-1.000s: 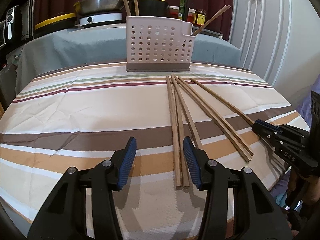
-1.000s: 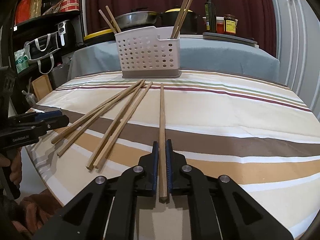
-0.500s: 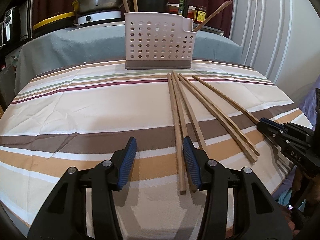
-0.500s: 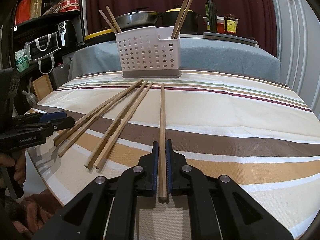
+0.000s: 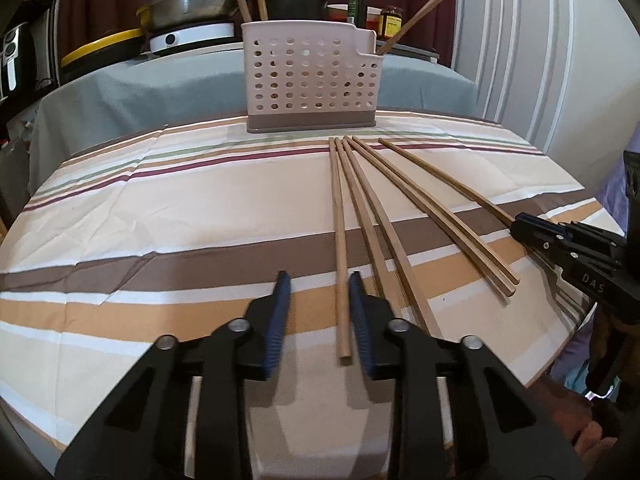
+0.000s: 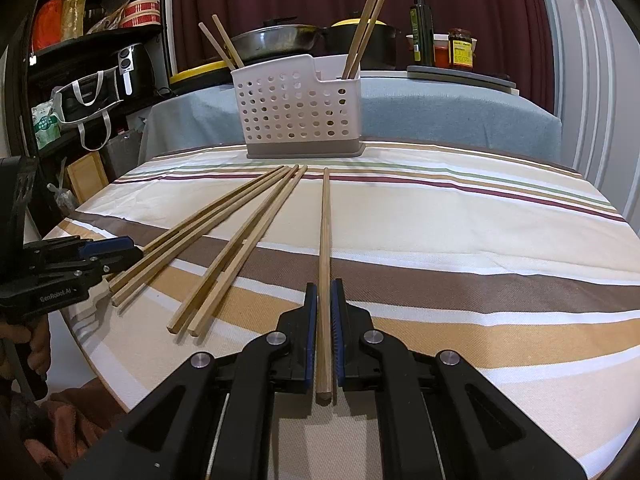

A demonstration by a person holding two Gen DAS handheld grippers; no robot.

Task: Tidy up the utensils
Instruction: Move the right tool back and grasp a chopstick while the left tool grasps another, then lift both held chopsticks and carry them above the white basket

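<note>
The left tongs [image 5: 316,316] stand apart around the near end of the leftmost chopstick [image 5: 339,248], not yet gripping it. Four more loose chopsticks [image 6: 224,256] lie on the table [image 6: 460,216], and the right tongs [image 6: 325,340] are clamped on another chopstick [image 6: 325,264]. A few already stand in the caddy [image 6: 298,108], so most work remains; its compartments are hidden.

Five chopsticks [image 5: 362,216] lie before the caddy [image 5: 310,78] on the table [image 5: 160,208].

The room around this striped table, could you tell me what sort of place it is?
Probably a home kitchen or dining corner: pots on a covered counter, oil bottle and sauce jar, and a utensil caddy holding chopsticks.
</note>
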